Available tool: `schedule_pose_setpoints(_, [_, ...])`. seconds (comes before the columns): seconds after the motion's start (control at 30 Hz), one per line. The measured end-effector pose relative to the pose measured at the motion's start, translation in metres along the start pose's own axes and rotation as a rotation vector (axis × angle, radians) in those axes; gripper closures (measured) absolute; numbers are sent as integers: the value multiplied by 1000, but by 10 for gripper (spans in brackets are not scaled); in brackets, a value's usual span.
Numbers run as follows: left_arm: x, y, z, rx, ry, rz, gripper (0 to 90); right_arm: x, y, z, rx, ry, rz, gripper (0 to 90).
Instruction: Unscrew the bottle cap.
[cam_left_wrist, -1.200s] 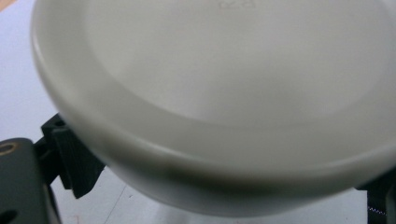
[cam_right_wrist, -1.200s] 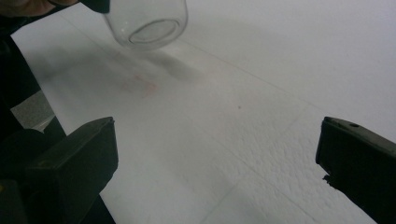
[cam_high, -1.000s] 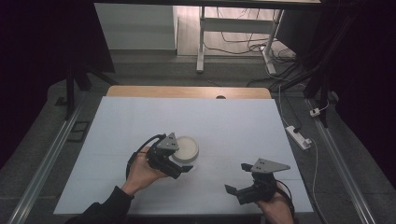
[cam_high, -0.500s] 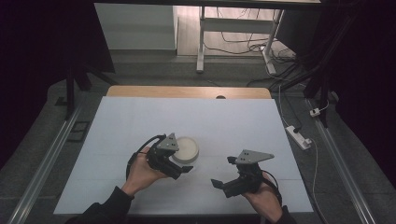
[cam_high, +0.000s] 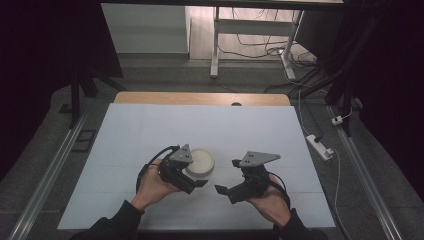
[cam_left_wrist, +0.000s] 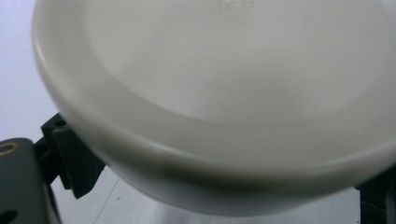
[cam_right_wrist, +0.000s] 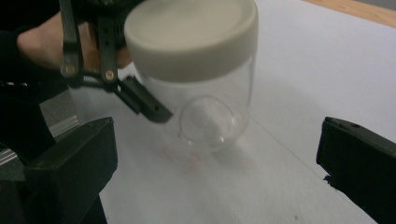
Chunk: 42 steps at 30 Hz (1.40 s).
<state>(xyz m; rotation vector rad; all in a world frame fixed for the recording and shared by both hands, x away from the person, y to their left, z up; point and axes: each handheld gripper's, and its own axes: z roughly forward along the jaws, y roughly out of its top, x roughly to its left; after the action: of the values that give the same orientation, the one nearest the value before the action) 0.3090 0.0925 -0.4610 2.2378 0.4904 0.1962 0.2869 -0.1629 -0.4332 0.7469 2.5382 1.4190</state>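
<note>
Table: white top, wooden strip along the far edge. Far half and both side margins bare, with wide room to move. Near edge taken up by two forearms in dark sleeves.

Jar: stands upright on the table, near the middle of the near half, well in from every edge. Clear round body, cream lid seated flat on top, rim rounded and smooth. The lid looms close and blurred in the left gripper view. Through the clear wall, in the right gripper view, a pale rounded form shows low inside; whether it is a loose thing or the moulded base cannot be told. Faint reddish marks on the table just before the jar's foot.

Left gripper: held at the jar's left side, grey plate on top, cable looping behind the hand. One black jaw lies against the jar's wall below the lid in the right gripper view; the other is past the jar. Whether the jaws press the glass or only flank it cannot be told.

Right gripper: to the right of the jar and nearer the person, apart from it, pointing toward it. Jaws wide apart, nothing between them; in its own view the jar stands in the gap farther off.

Beyond the table: grey floor, metal rails at both sides, a power strip on the floor at right.
</note>
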Motion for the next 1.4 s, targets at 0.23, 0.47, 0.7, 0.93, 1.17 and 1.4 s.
schedule_pose_setpoints(0.23, [0,0,0,-3,-6,-1,75,3,14,13,2,-6,-23,0])
schedule_pose_setpoints(0.47, [-2,0,3,3,-4,1,75,5,24,27,-8,-2,-14,0])
schedule_pose_setpoints(0.7, [-3,1,4,8,11,-16,75,10,38,42,-14,-18,-20,0])
schedule_pose_setpoints(0.93, [-6,3,4,9,28,-25,75,13,42,57,-7,-32,-13,11])
schedule_pose_setpoints(1.17, [-6,3,5,11,22,-22,75,16,41,58,-22,-44,-41,64])
schedule_pose_setpoints(1.4, [-3,4,1,-16,-59,-1,75,13,43,53,-33,12,-79,70])
